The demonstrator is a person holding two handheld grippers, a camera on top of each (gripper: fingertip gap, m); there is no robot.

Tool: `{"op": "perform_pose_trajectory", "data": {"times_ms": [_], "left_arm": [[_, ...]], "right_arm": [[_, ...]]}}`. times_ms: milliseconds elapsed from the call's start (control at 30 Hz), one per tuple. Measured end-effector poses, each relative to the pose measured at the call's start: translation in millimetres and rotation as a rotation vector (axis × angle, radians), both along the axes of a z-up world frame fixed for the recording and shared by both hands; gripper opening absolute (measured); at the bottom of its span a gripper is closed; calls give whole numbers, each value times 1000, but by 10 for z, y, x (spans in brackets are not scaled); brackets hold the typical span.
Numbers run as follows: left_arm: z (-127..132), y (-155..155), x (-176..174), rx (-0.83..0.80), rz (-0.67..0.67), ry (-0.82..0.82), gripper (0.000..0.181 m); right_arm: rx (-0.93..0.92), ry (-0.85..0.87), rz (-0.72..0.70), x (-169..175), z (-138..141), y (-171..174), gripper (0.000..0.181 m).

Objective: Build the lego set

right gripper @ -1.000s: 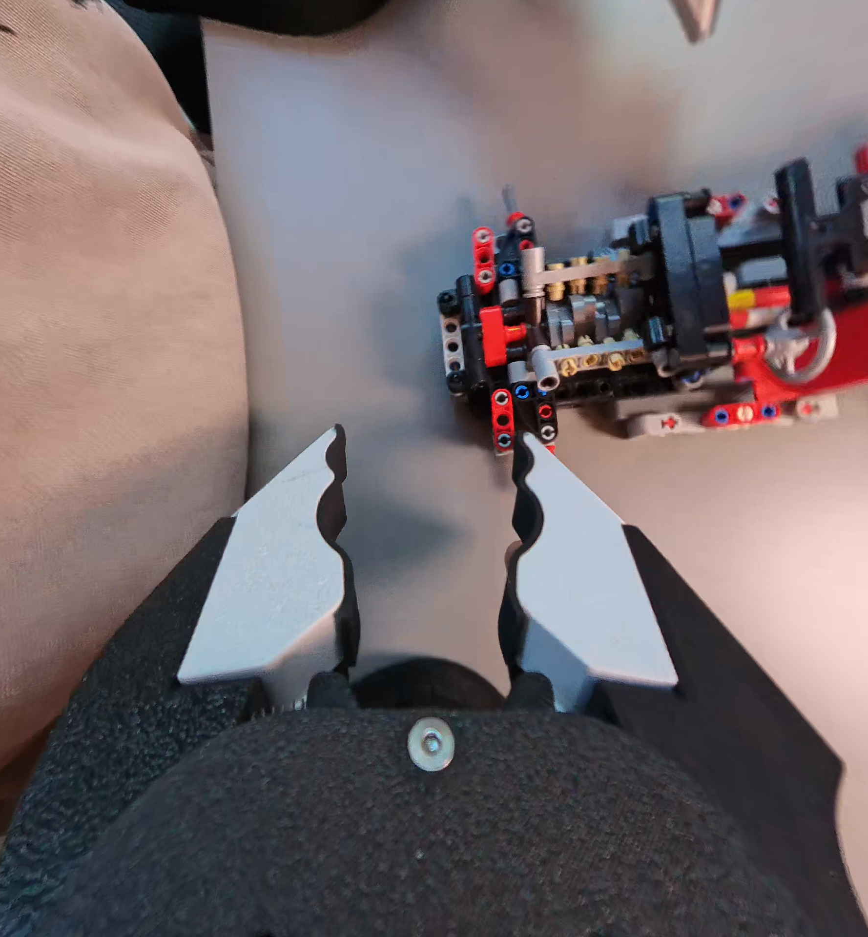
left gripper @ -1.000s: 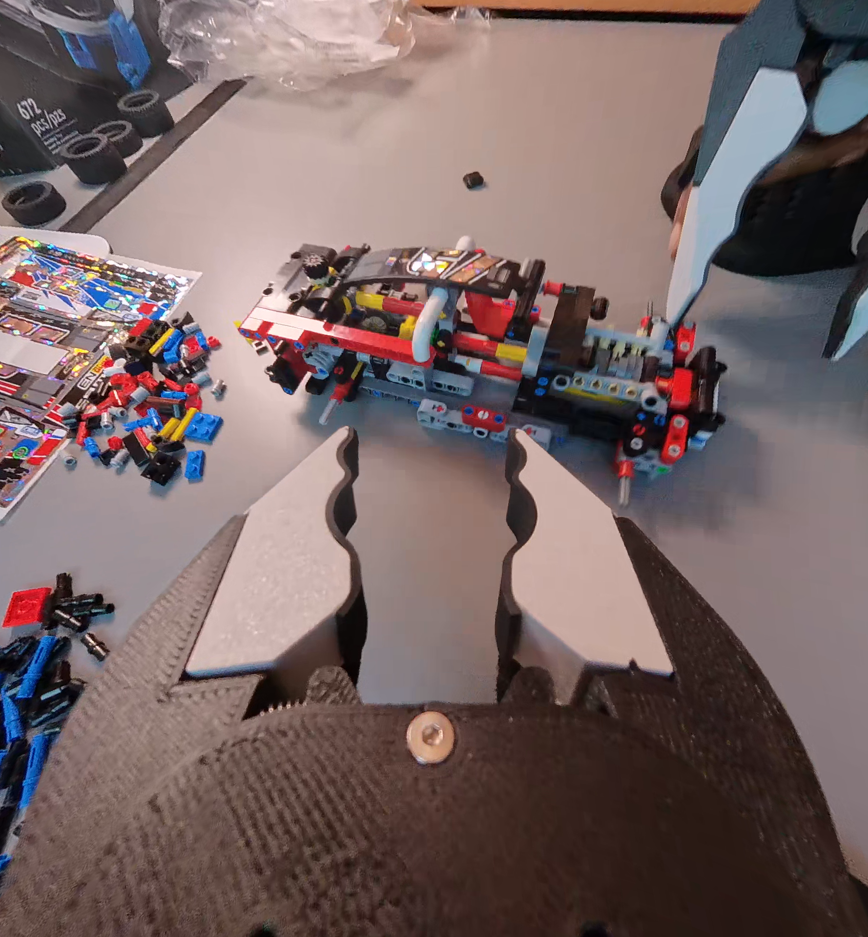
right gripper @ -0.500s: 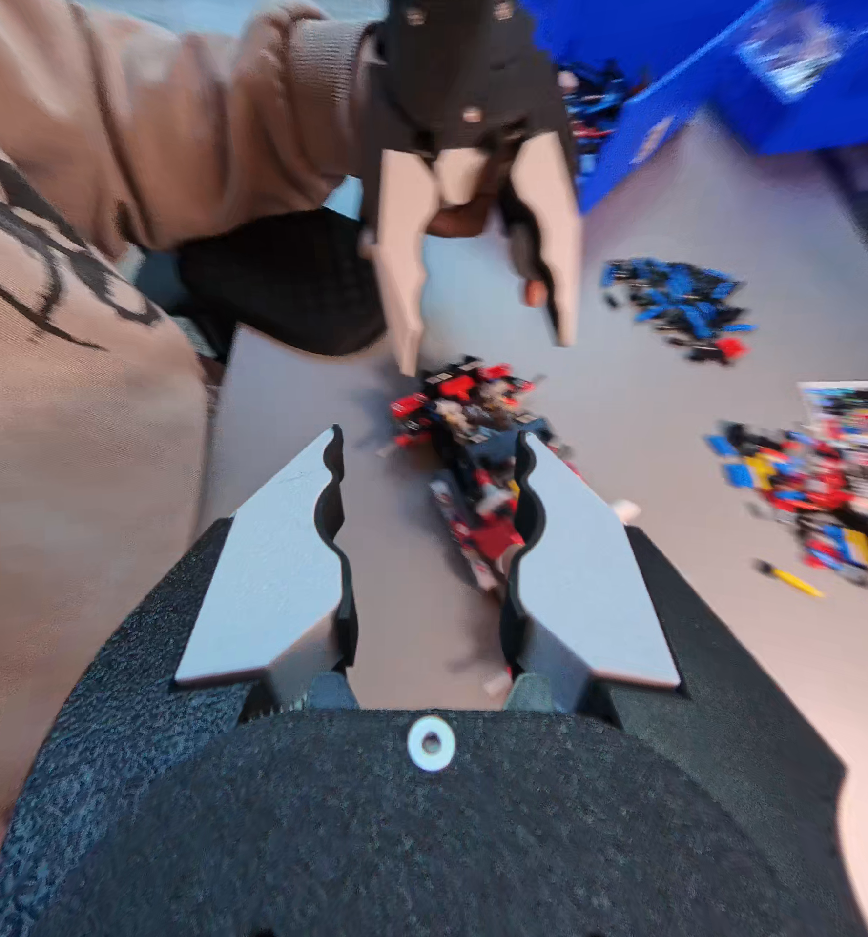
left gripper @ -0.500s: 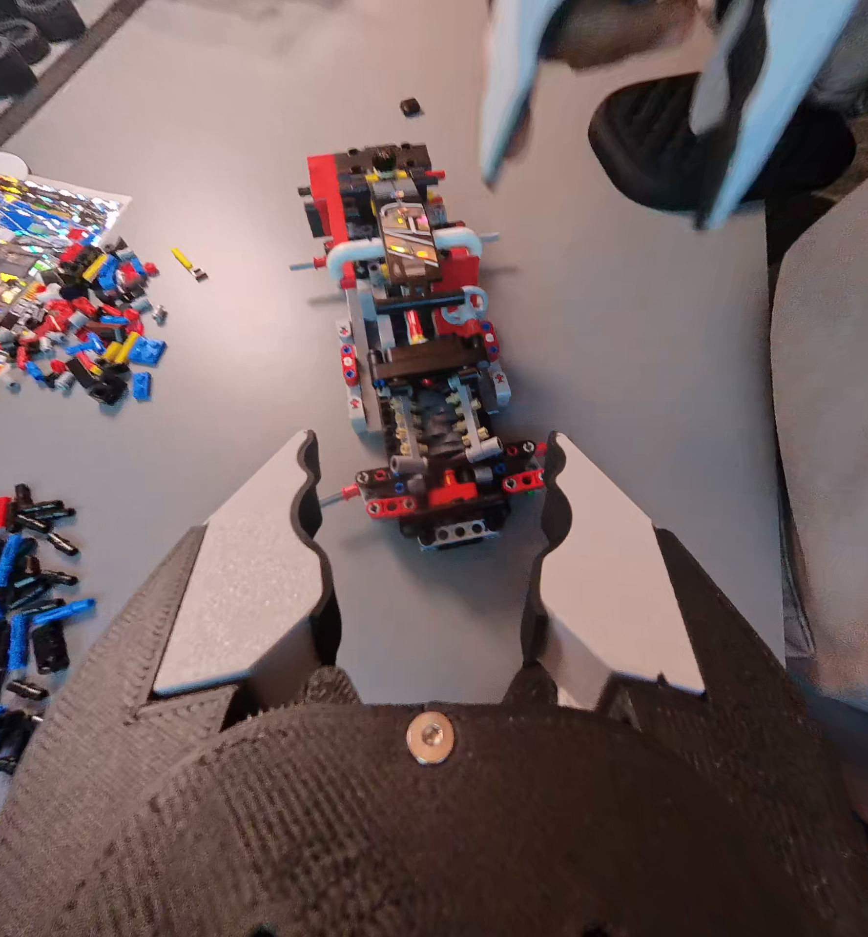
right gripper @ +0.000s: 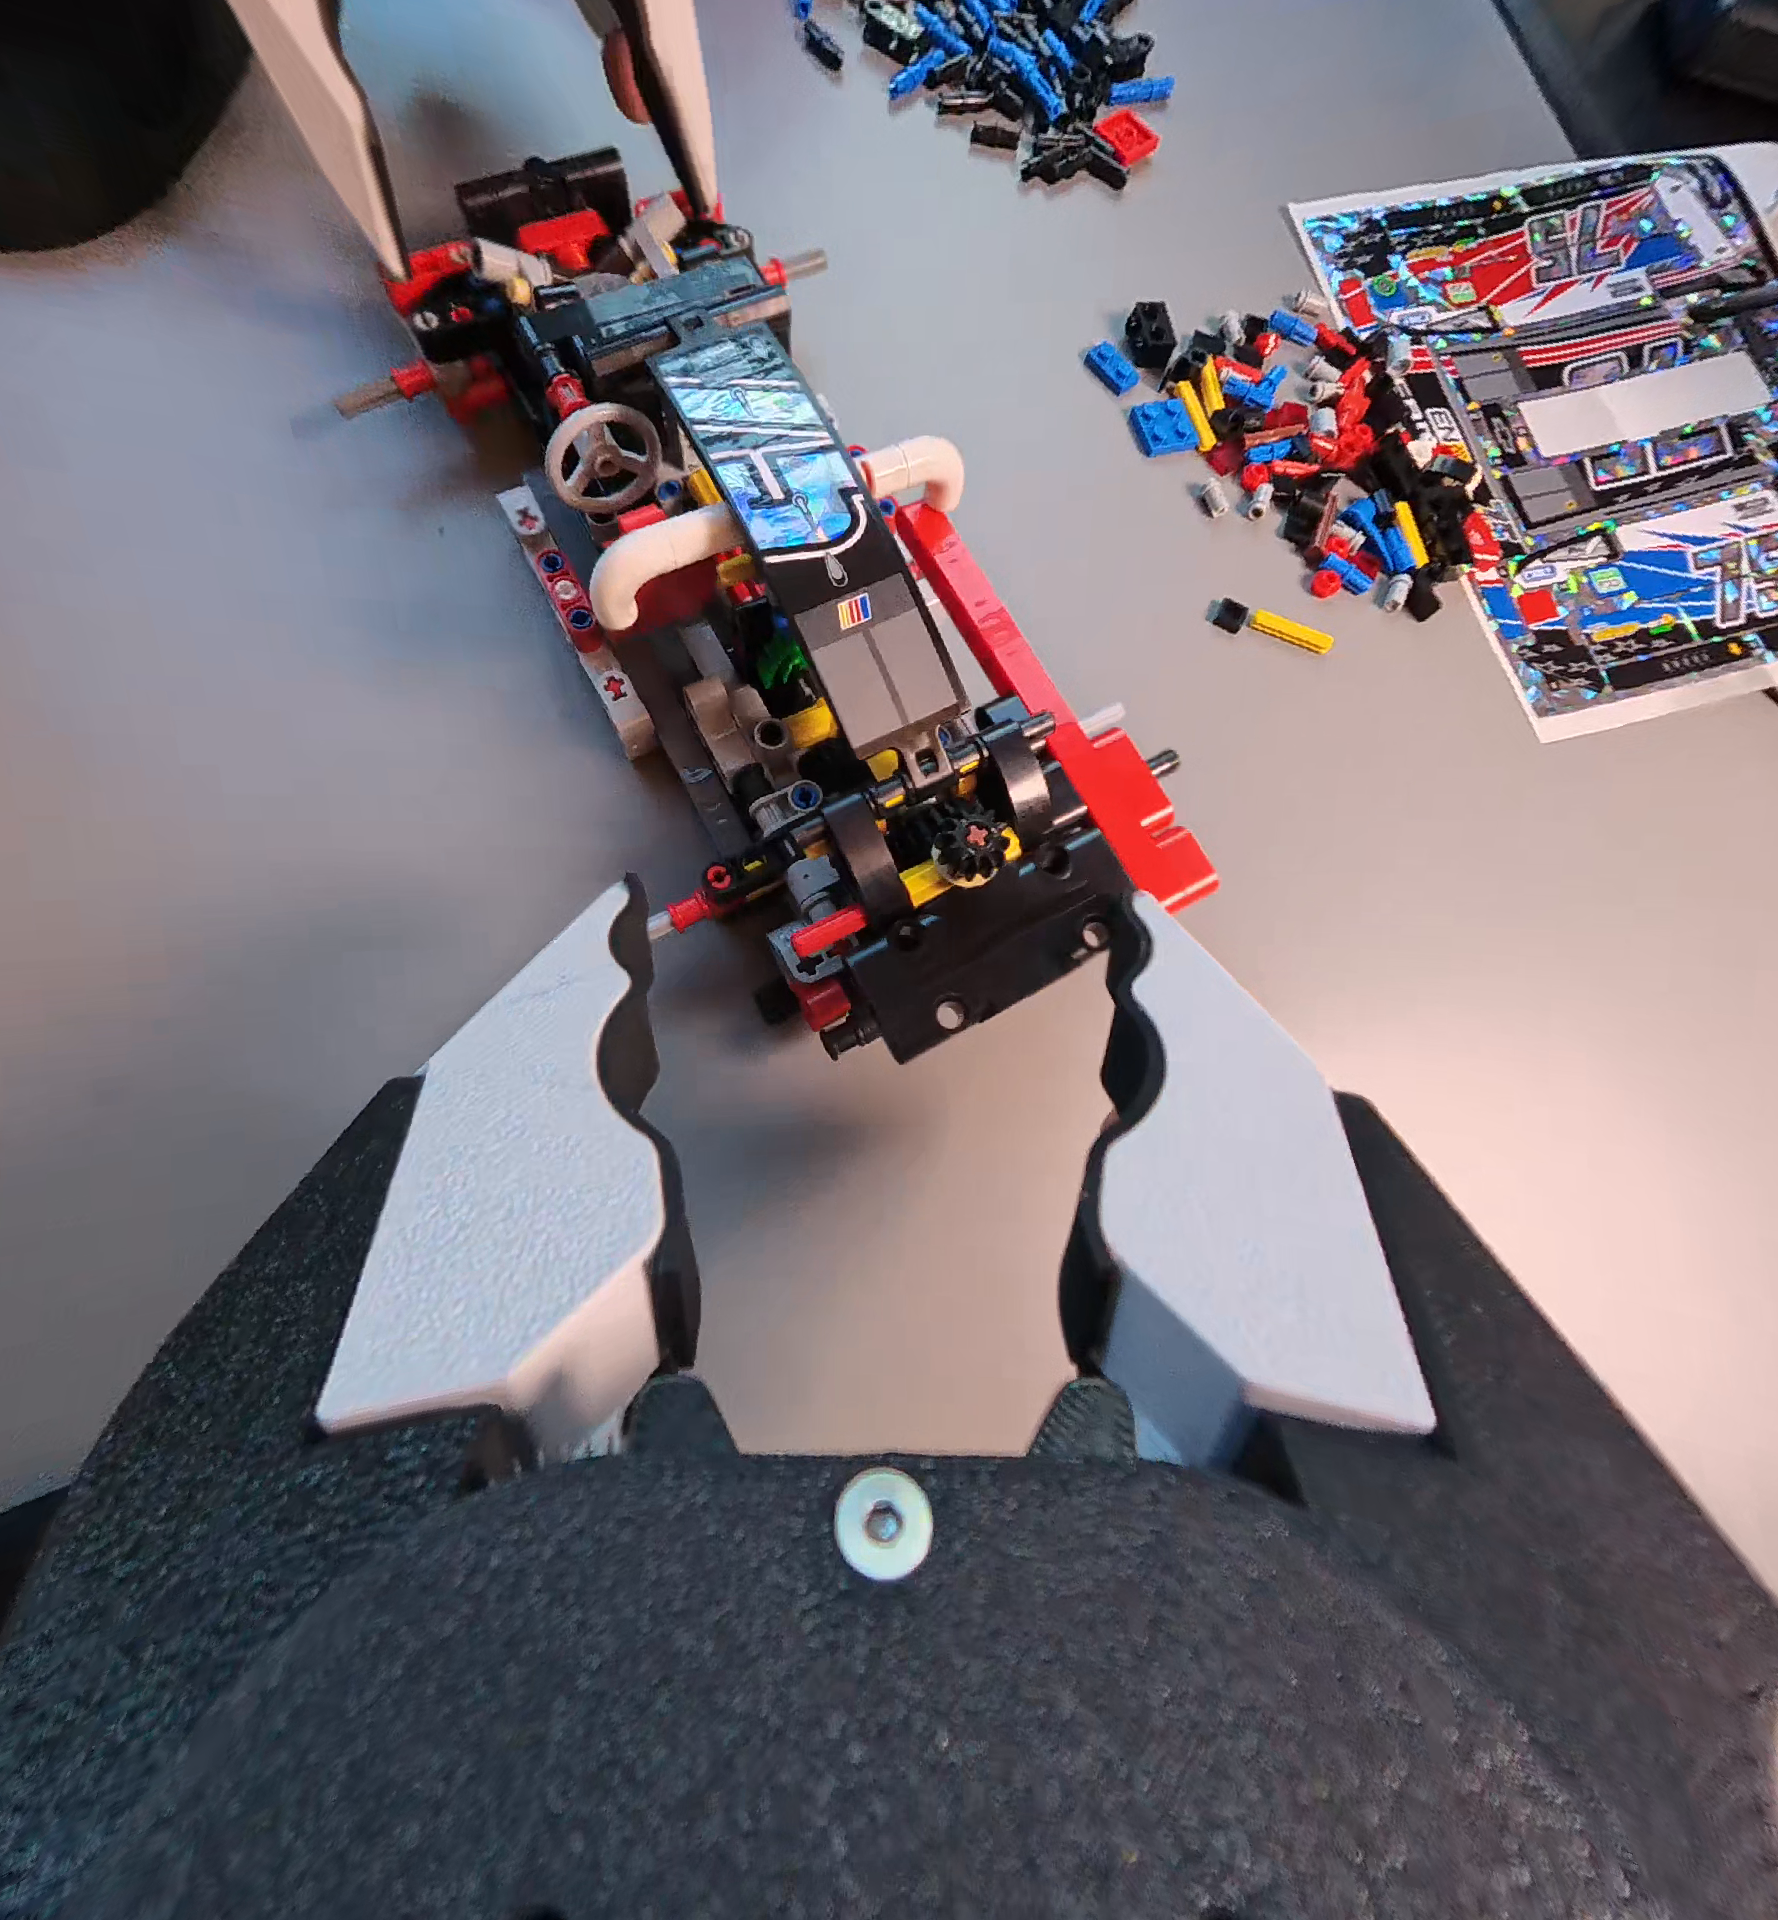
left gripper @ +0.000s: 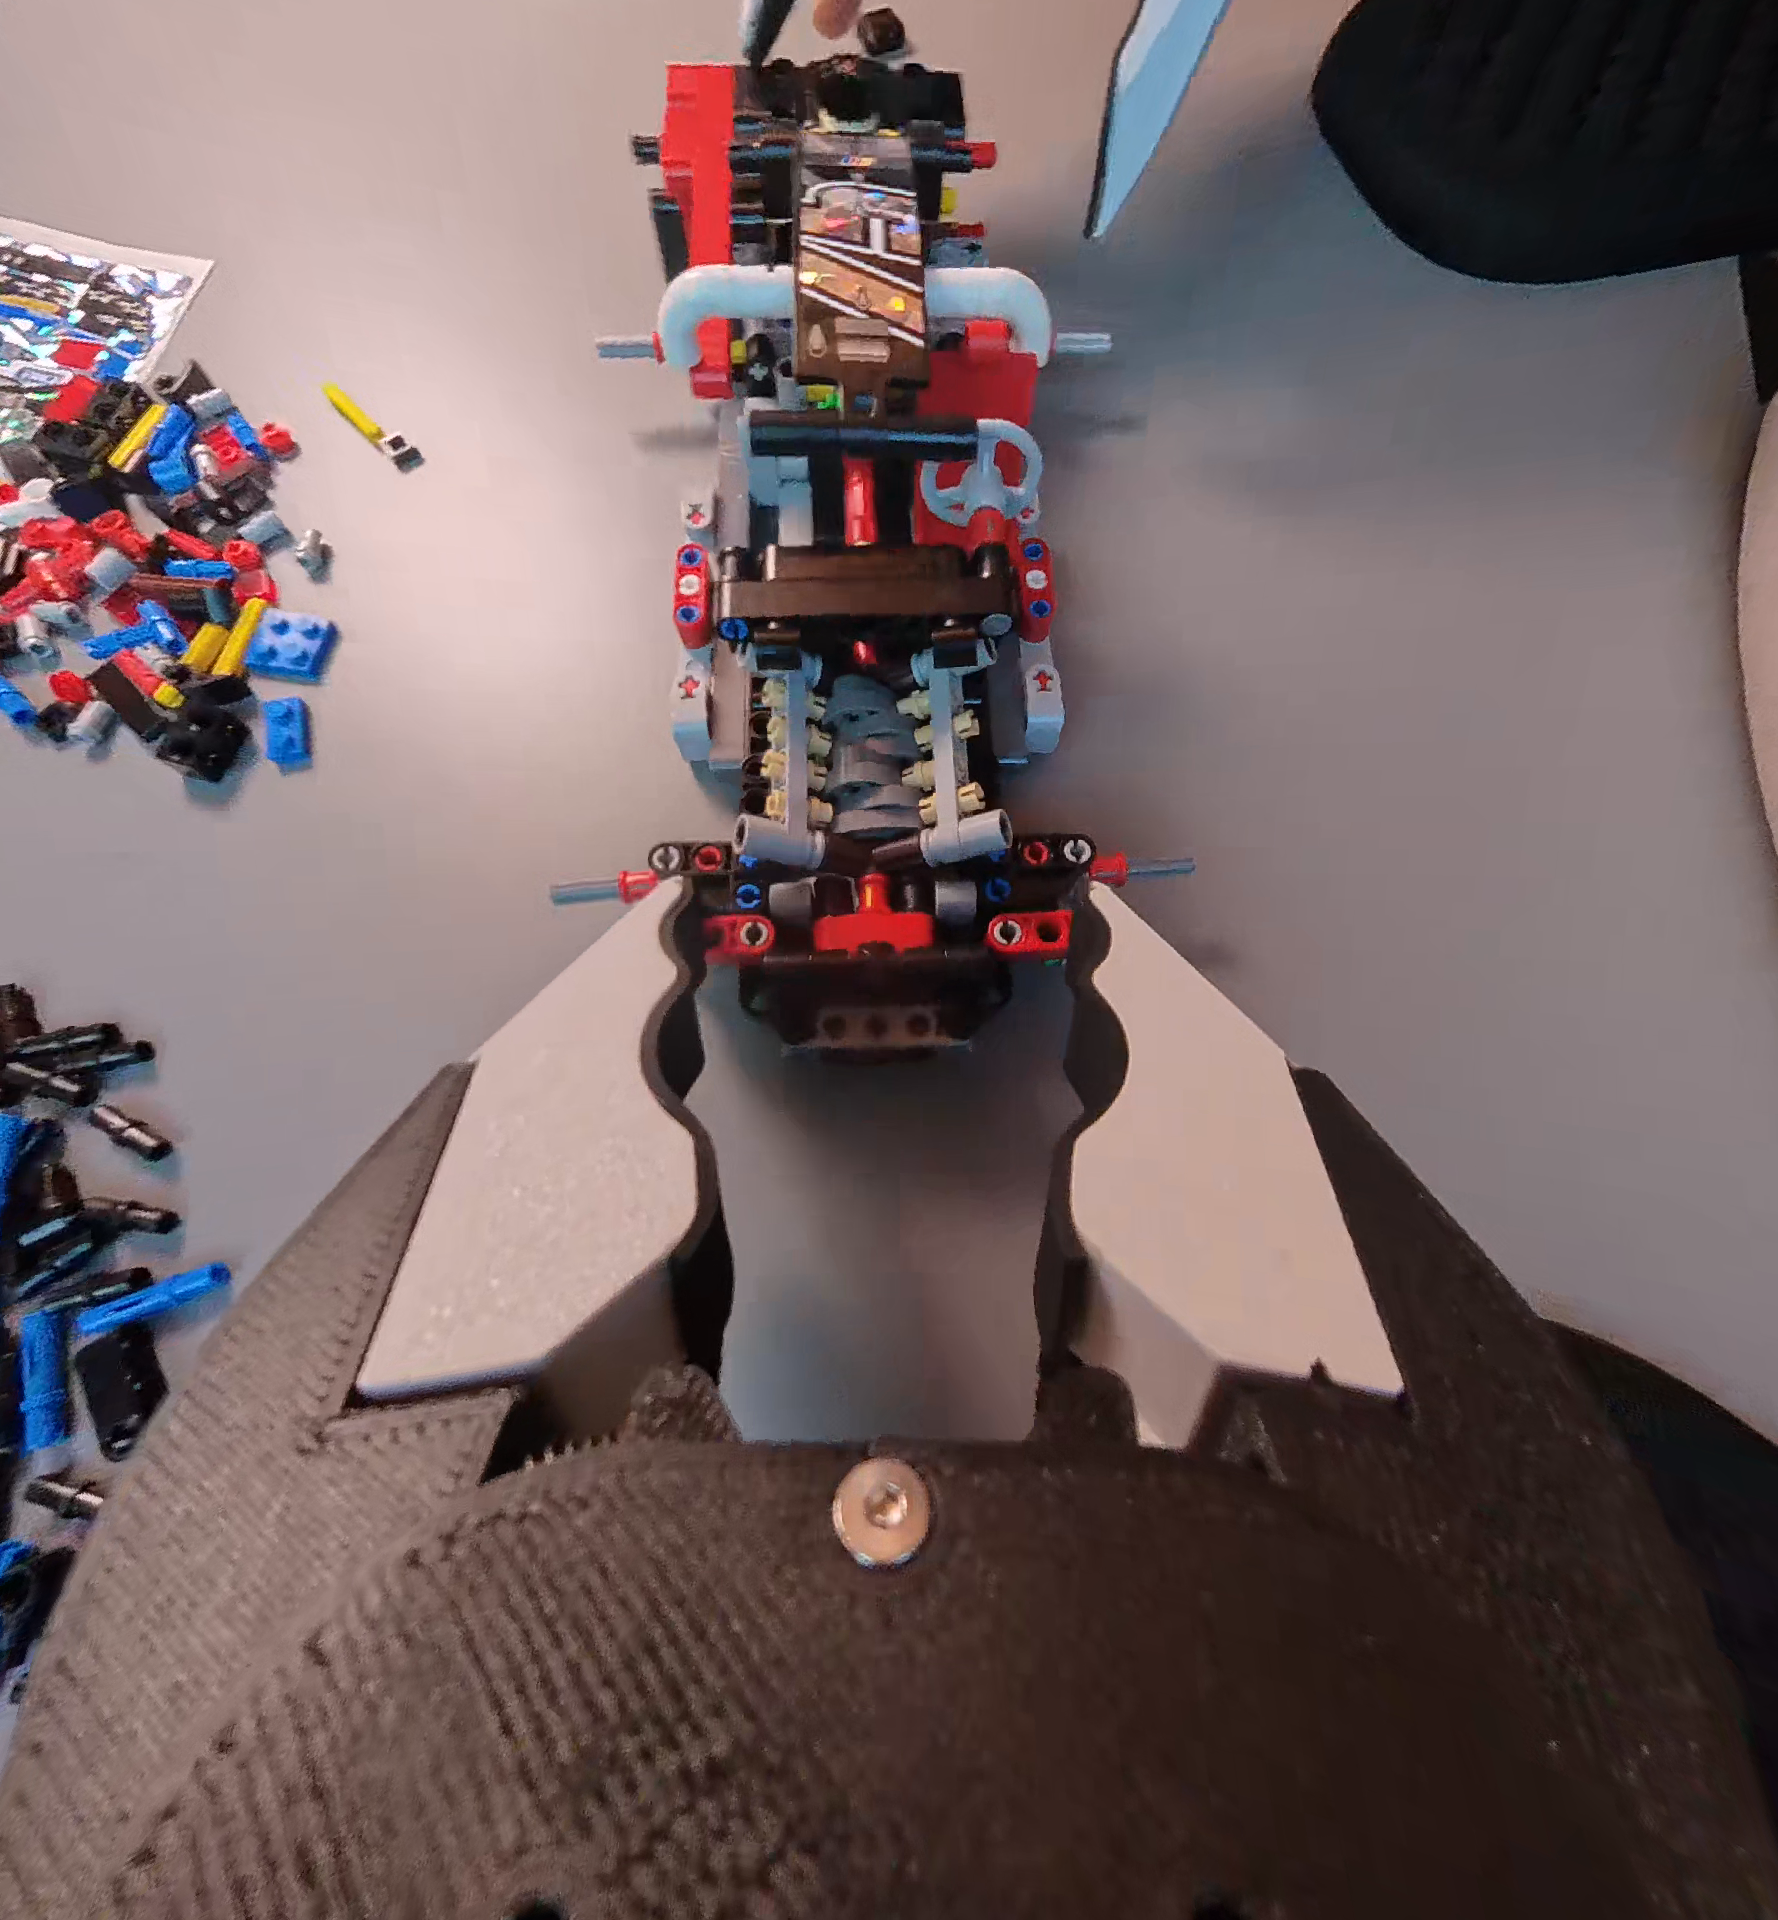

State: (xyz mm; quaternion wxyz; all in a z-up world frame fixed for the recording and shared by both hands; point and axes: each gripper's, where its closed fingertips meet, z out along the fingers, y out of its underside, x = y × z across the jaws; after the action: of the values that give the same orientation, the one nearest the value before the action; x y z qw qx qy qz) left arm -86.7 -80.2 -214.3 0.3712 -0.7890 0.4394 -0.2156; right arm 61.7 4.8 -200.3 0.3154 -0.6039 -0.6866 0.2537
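Two grippers face each other along our half-built car (left gripper: 864,582), whose long axis runs straight ahead of the left gripper (left gripper: 880,914) toward the right gripper (right gripper: 885,914) at the far end. Both stand wide and hold nothing: the left straddles the near engine end, fingertips beside the red beams, the right brackets the opposite black end. Each is equally close, so we judge a two-ended grip comes next, loose pieces (left gripper: 147,582) lying off to the left gripper's left

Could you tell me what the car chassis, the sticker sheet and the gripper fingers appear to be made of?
Car chassis: hard moulded plastic, fairly glossy, with holed beams and pins. Sticker sheet: thin paper or film with a foil finish, judging by its rainbow sparkle. Right gripper fingers: probably 3D-printed plastic, matte pale grey and slightly grainy, on a black body with printed layer lines.
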Motion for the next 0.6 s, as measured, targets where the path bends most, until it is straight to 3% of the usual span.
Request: {"op": "perform_pose_trajectory", "data": {"times_ms": [33,300,433,600], "left_arm": [[-1,78,-49,2,19,4,62],[117,333,-107,68,55,39,58],[331,307,80,86,42,-18,68],[112,439,285,176,36,100,74]], "right_arm": [[-1,9,-23,6,9,24,81],[108,57,-133,89,3,173,59],[93,67,-110,103,12,79,67],[95,50,-93,342,151,22,68]]}}
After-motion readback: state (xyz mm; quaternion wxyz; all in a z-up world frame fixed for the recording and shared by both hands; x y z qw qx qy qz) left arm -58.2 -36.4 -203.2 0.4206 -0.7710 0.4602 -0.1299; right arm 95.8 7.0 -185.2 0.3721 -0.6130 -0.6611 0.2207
